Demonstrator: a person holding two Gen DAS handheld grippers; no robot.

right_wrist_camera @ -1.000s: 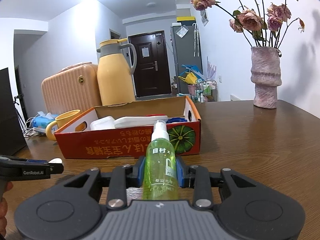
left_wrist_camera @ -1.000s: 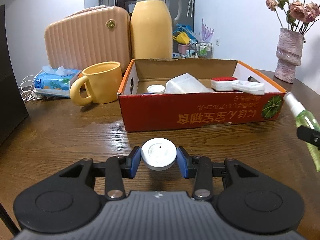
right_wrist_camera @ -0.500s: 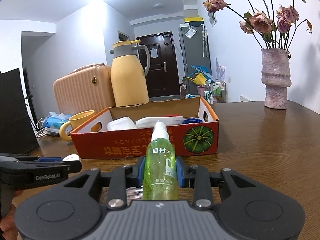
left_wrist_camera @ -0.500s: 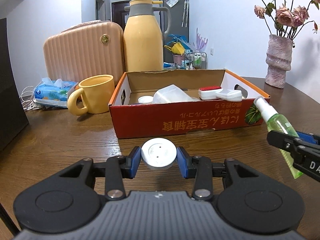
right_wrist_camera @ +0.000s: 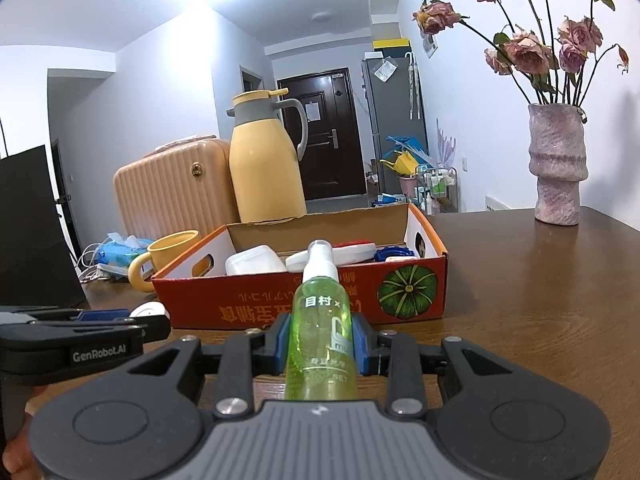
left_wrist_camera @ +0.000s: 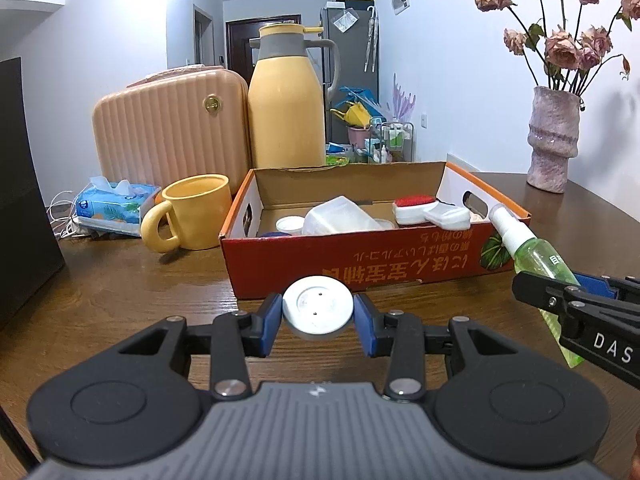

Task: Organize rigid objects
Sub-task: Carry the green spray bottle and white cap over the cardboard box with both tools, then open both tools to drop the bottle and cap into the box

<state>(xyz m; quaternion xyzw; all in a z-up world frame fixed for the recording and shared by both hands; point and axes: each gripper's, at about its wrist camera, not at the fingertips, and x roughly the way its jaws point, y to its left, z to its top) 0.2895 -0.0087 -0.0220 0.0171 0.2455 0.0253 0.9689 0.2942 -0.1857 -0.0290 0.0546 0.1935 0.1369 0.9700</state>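
- Left wrist view: the left gripper (left_wrist_camera: 318,322) is clenched on a round white plastic lid (left_wrist_camera: 318,310), blue pads pressing its two sides, held above the brown wooden table (left_wrist_camera: 120,292) just in front of the red cardboard box (left_wrist_camera: 360,260).
- Right wrist view: the right gripper (right_wrist_camera: 321,342) grasps a green transparent spray bottle with a white nozzle (right_wrist_camera: 320,320) around its body; the bottle points toward the box (right_wrist_camera: 280,308), nozzle near its front wall.
- Seen from the left wrist, the spray bottle (left_wrist_camera: 532,248) and right gripper sit at the box's right front corner.
- Seen from the right wrist, the left gripper (right_wrist_camera: 152,320) with the lid (right_wrist_camera: 148,311) is near the box's left front corner.
- Inside the box lie a clear plastic container (left_wrist_camera: 340,216), a small white round tub (left_wrist_camera: 290,225) and a white brush with a red top (left_wrist_camera: 430,210).
- Left of the box stands a yellow ceramic mug (left_wrist_camera: 192,212), just beside it; beyond the mug lies a blue tissue pack (left_wrist_camera: 116,200).
- Behind the box stand a tall yellow thermos jug with a grey collar (left_wrist_camera: 286,100) and a peach ribbed hard case (left_wrist_camera: 172,124).
- Well right of the box stands a pink textured vase of dried roses (left_wrist_camera: 554,138).
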